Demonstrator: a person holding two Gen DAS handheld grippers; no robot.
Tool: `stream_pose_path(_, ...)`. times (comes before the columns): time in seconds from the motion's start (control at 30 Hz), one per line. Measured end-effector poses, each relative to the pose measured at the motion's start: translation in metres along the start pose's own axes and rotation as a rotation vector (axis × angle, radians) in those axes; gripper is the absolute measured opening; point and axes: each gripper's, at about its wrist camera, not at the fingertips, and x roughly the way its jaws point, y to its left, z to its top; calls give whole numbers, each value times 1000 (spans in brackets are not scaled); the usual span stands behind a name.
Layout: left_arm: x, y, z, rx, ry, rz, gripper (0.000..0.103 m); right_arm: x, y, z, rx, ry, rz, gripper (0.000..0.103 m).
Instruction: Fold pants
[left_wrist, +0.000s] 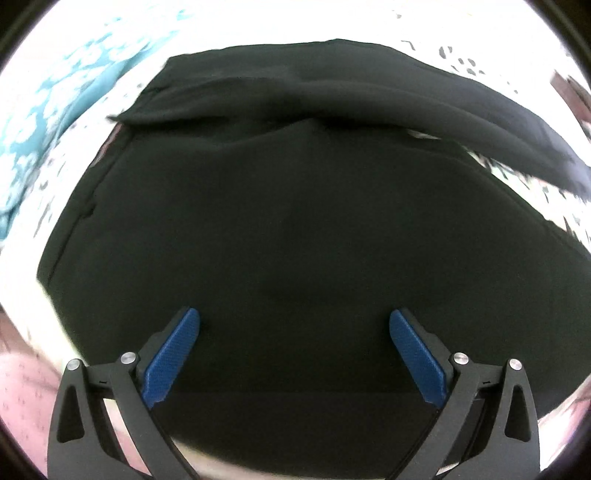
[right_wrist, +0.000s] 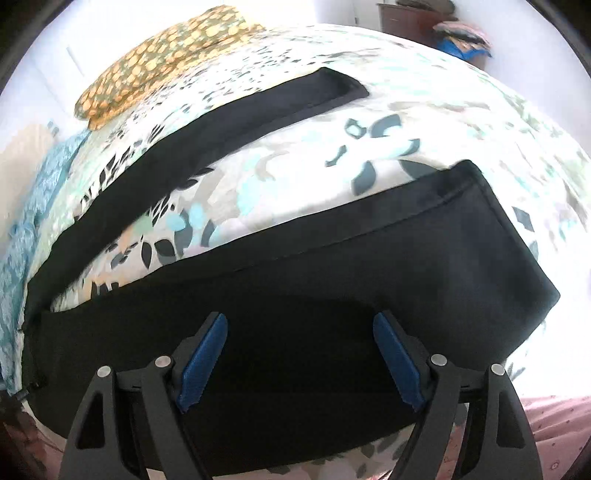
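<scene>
Black pants (left_wrist: 280, 229) lie spread on a floral bedsheet (right_wrist: 303, 173). In the left wrist view the waist part fills the frame, with a fold of black cloth across the top. My left gripper (left_wrist: 294, 321) hovers over it, jaws wide, nothing between the blue pads (left_wrist: 170, 358). In the right wrist view two legs run apart: the near leg (right_wrist: 332, 266) lies under my right gripper (right_wrist: 300, 325), the far leg (right_wrist: 229, 110) stretches toward the back. The right gripper is open, its pads (right_wrist: 397, 354) clear of the cloth.
A yellow patterned pillow (right_wrist: 166, 51) rests at the bed's far left. A blue patterned cloth (right_wrist: 26, 229) lies along the left edge. Dark furniture with a pile of cloth (right_wrist: 461, 33) stands beyond the bed. Pink fabric (right_wrist: 554, 424) shows at the near edge.
</scene>
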Motion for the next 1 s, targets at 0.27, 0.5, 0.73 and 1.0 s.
stream_pose_path(0.27, -11, 67, -12, -244, 50, 54, 103, 15, 30, -8, -84, 21, -112, 103)
stream_pose_path(0.5, -3, 128, -7, -440, 66, 171, 102, 13, 32, -12, -66, -4, -132, 103)
stream_pose_path(0.73, -17, 122, 1, -468, -7, 118, 102, 13, 33, -13, -47, -24, -150, 103)
stream_pose_path(1.0, -50, 40, 85, -94, -249, 87, 102, 11, 33, -17, -60, -56, -150, 103)
